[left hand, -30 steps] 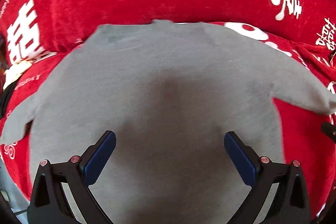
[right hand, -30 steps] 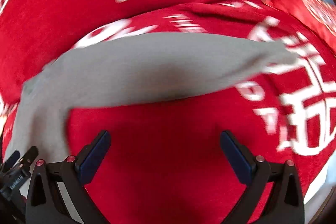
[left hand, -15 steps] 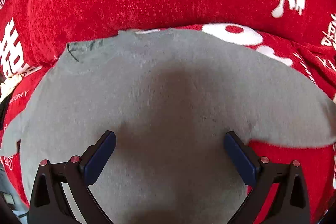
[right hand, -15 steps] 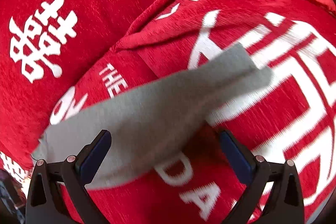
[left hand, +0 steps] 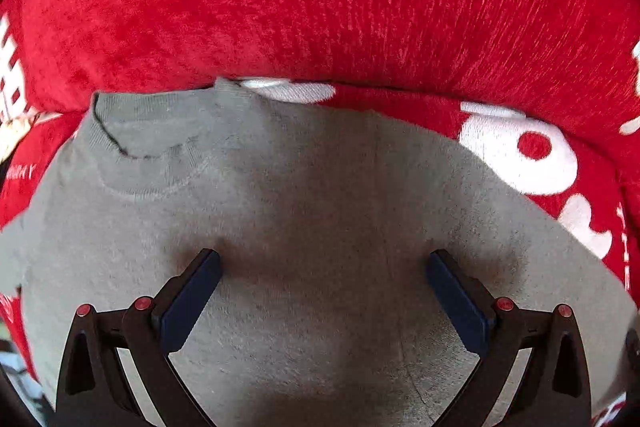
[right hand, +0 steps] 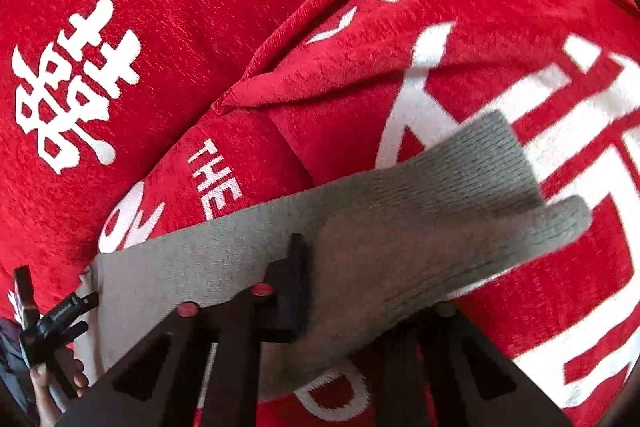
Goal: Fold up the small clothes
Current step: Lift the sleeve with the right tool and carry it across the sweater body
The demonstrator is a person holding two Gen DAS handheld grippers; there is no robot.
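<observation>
Left fingers (left hand: 208,267) spread wide; right fingers (right hand: 298,259) clamp sleeve of one grey sweater (left hand: 320,211).

Both wrist views look steeply down, close (fisheye), sharing the grey sweater (left hand: 320,211).

White "THE" and double-happiness characters are printed on the red cover (right hand: 168,39); other lettering is cut off.

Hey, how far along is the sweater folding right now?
Done: the grey sweater lies spread flat on the red cover. In hand: the right gripper has just closed on its sleeve; the left gripper hovers open over the body. Left: every fold, no crease visible yet.
</observation>
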